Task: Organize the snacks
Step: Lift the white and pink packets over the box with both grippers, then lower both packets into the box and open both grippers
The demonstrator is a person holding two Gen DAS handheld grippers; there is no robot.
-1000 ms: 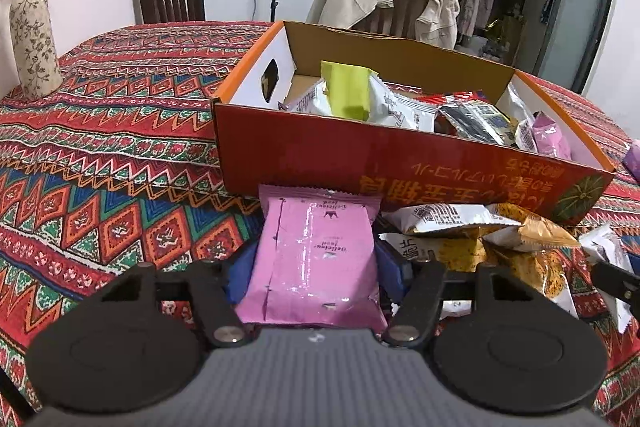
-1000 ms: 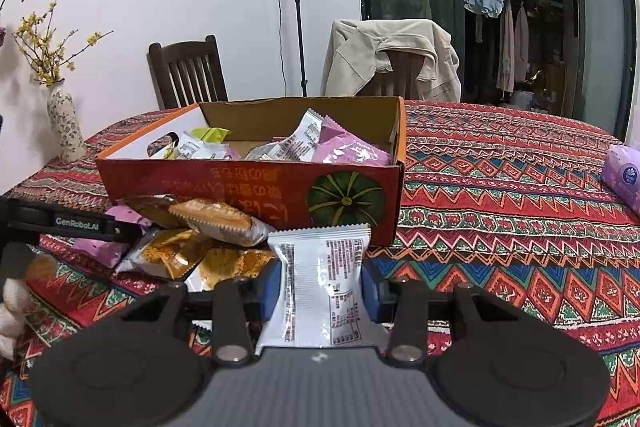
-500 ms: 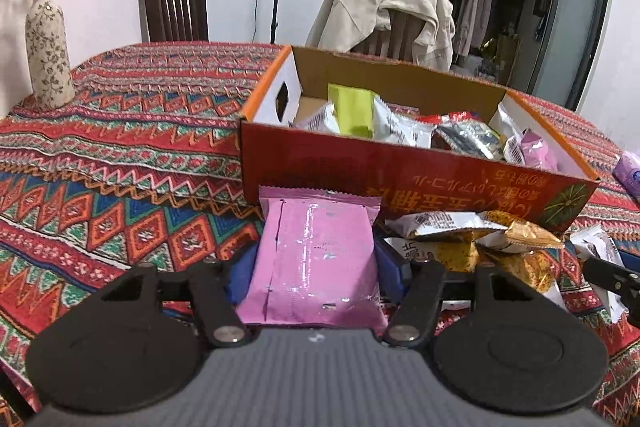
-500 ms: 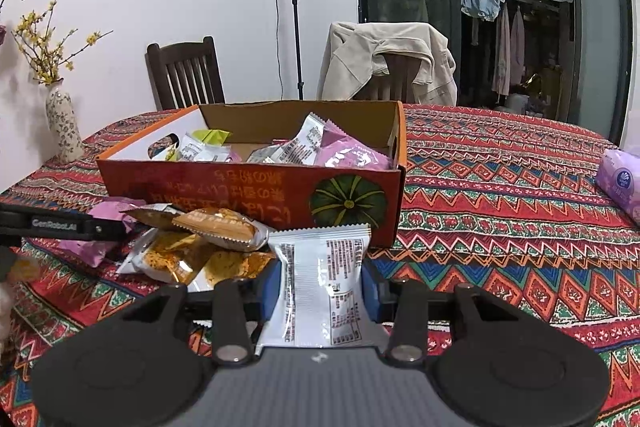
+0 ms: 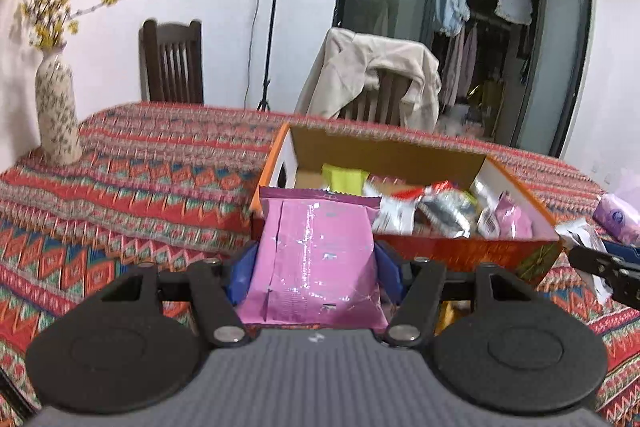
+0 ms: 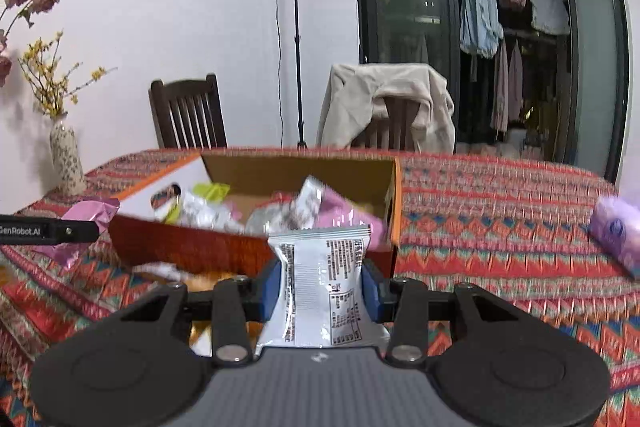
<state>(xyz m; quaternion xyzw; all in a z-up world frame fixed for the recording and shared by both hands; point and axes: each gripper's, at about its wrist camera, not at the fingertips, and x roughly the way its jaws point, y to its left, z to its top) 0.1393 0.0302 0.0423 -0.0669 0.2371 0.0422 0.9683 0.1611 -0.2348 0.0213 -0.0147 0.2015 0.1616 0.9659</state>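
The left gripper (image 5: 316,263) is clamping a pink snack packet (image 5: 314,259) between its blue pads (image 5: 242,273), the packet standing upright and filling the gap from side to side. The right gripper (image 6: 322,283) is gripping a white snack packet (image 6: 322,287) with black print in the same way, its blue pads (image 6: 270,287) pressing on both edges.

In the left wrist view the pink packet is overlapping the near left corner of an orange cardboard box (image 5: 460,251), which is sitting at 12 to 1 o'clock from the gripper. Inside the box a lime-green packet (image 5: 344,179), silver and red packets (image 5: 424,207) and a smaller pink packet (image 5: 512,219) are lying jumbled together. At 3 o'clock the tip of the right gripper (image 5: 600,267) is showing with its white packet. A purple tissue pack (image 5: 616,219) is lying near the right edge of the patterned tablecloth (image 5: 140,167).

In the right wrist view the white packet is rising in front of the box's near wall (image 6: 192,247), toward its right end. At 9 o'clock the left gripper's black finger (image 6: 48,231) is reaching in with the pink packet (image 6: 86,219) behind it. Orange packets (image 6: 204,283) are lying on the cloth just under the right gripper, blurred.

Farther out, a flowered vase (image 6: 66,163) with yellow sprigs is standing at 10 o'clock, a dark wooden chair (image 6: 186,115) at 11, and a chair draped with a beige jacket (image 6: 384,103) at 12.
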